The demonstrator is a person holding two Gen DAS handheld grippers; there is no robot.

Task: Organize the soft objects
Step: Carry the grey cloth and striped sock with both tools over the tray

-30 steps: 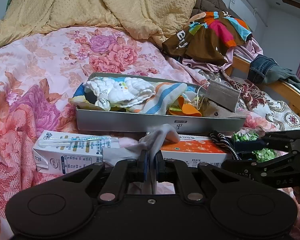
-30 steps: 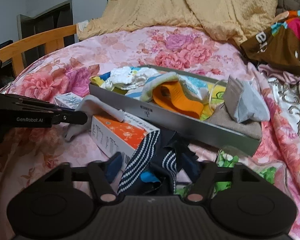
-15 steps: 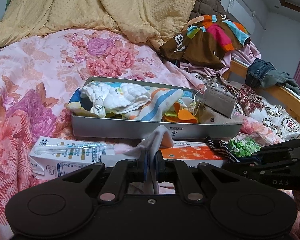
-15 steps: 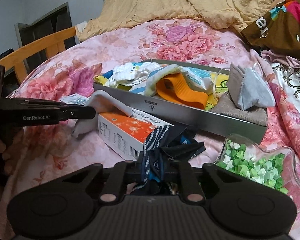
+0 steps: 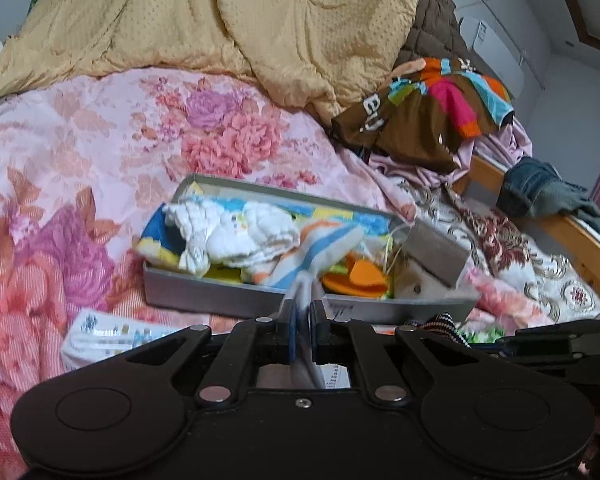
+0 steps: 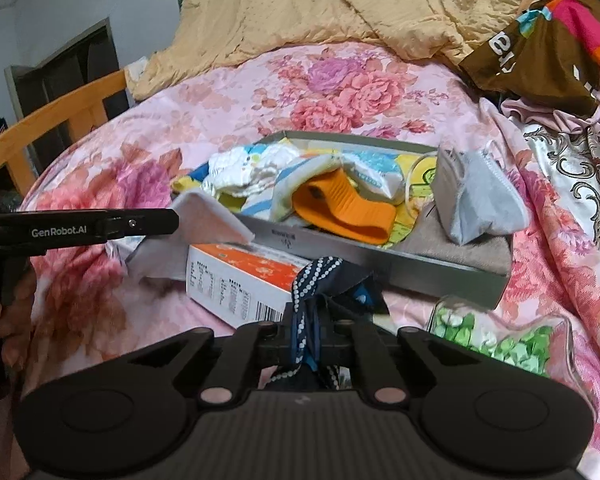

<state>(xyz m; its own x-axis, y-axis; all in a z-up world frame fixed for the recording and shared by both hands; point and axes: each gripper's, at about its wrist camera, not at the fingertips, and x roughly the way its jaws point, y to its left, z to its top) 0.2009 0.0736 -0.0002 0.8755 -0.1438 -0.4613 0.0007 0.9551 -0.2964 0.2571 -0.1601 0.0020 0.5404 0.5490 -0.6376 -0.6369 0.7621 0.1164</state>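
Left gripper point(image 5: 302, 322) clamps a pale grey cloth point(image 6: 204, 216), frame ctr-bottom. Right gripper point(image 6: 307, 334) pinches navy dotted fabric point(image 6: 324, 276) ctr-bottom, w/ grey tray point(image 6: 380, 258) above it.

Grey tray point(image 6: 384, 258): interior filled edge to edge by white cloth point(image 5: 236, 236), striped cloth point(image 5: 320, 248), orange band point(image 6: 344, 212) and grey mask point(image 6: 476, 204), the mask standing above its right end. Orange box point(image 6: 244, 276) lies against the tray's near wall, and a clear dish of green pieces point(image 6: 496, 336) sits near its right corner. Bare floral bedspread point(image 5: 80, 152) lies open left of and beyond the tray.
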